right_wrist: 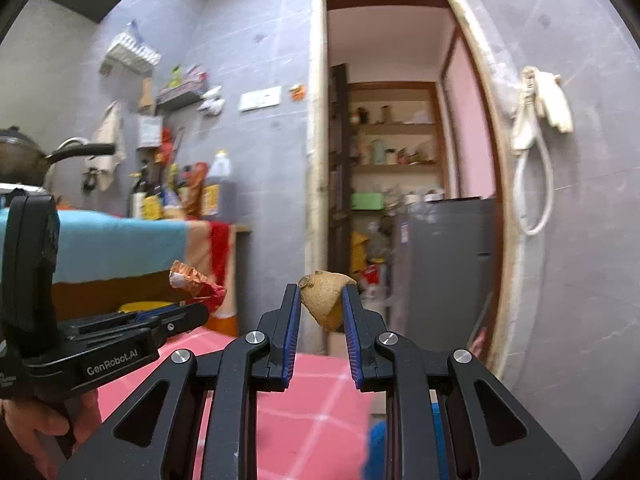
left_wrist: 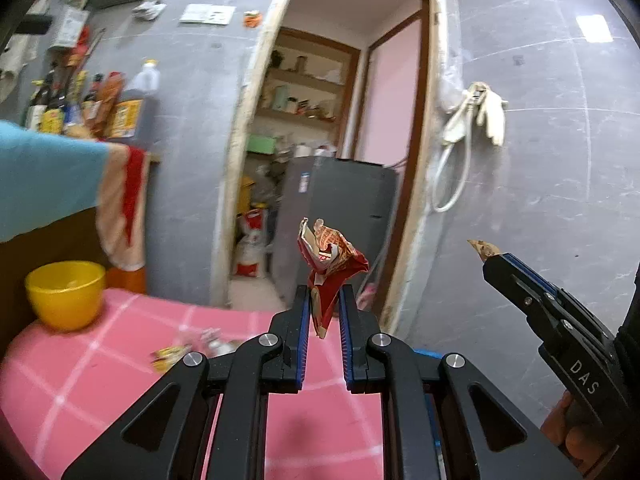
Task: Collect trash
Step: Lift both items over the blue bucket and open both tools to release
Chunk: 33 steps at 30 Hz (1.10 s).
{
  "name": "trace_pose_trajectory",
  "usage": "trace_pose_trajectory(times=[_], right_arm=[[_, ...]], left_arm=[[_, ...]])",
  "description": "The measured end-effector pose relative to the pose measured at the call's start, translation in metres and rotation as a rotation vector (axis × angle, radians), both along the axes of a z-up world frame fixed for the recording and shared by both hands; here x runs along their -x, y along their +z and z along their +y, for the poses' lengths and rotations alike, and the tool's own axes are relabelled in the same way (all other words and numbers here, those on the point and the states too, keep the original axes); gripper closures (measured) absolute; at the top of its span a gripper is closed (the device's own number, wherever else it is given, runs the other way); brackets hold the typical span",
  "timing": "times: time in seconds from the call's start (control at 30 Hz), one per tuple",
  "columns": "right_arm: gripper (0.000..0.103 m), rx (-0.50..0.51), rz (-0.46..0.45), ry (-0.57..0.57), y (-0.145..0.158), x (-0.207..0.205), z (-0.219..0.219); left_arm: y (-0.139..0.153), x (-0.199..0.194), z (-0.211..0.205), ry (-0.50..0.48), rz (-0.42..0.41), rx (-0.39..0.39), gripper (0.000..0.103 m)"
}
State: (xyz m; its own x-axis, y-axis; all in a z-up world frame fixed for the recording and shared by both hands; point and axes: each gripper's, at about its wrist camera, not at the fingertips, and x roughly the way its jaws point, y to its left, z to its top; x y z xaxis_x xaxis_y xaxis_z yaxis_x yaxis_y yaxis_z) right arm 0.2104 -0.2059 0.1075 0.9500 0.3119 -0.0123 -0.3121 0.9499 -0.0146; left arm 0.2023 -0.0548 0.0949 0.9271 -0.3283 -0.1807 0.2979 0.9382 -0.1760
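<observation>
1. The left gripper (left_wrist: 325,298) is clamped on a crumpled red wrapper (left_wrist: 330,264); the lower end of the wrapper sits between the two blue-lined fingers (left_wrist: 301,320) and most of it sticks up past their tips.
2. The right gripper (right_wrist: 320,300) is closed on a brown scrap (right_wrist: 326,300) (it looks like a piece of peel or shell, though I cannot tell which), wedged between the finger pads (right_wrist: 294,320) near the tips.
3. Both grippers are held in the air above a pink checked tablecloth (left_wrist: 120,360), side by side and apart from each other.
4. On the tablecloth, to the left, stands a yellow bowl (left_wrist: 66,294), and a few small bits of litter (left_wrist: 188,350) lie just ahead of the left gripper's base; they are too blurred to name.
5. Ahead is a grey wall with an open doorway (right_wrist: 400,160).
</observation>
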Motion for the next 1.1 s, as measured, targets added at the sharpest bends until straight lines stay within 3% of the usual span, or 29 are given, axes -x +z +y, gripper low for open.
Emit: trace_pose_trajectory(times=[0.2,0.37,0.87,1.0,1.07,1.1], right_arm=[[0.084,-0.017,0.015,-0.103,-0.003,-0.014,-0.043],[0.084,-0.046,0.083,-0.164,-0.023,-0.025,-0.071],[0.083,-0.145,0.32,-0.235,-0.092,-0.063,-0.117],[0.083,-0.161,0.369,-0.249,-0.101,-0.071,-0.123],[0.082,-0.164,0.385,-0.251,-0.103,-0.072,-0.125],[0.078,-0.165,0.39,-0.253,-0.105,-0.072,-0.125]], left_arm=[[0.002,-0.02,-0.046,-0.081,-0.012,-0.028,0.091],[-0.007,-0.042,-0.074,-0.136,0.046,-0.04,0.091],[-0.063,-0.145,-0.13,-0.254,0.507,-0.096,0.089],[-0.077,-0.159,-0.134,-0.252,0.575,-0.102,0.082],[-0.084,-0.162,-0.134,-0.252,0.606,-0.094,0.066],[-0.086,-0.164,-0.132,-0.253,0.617,-0.081,0.064]])
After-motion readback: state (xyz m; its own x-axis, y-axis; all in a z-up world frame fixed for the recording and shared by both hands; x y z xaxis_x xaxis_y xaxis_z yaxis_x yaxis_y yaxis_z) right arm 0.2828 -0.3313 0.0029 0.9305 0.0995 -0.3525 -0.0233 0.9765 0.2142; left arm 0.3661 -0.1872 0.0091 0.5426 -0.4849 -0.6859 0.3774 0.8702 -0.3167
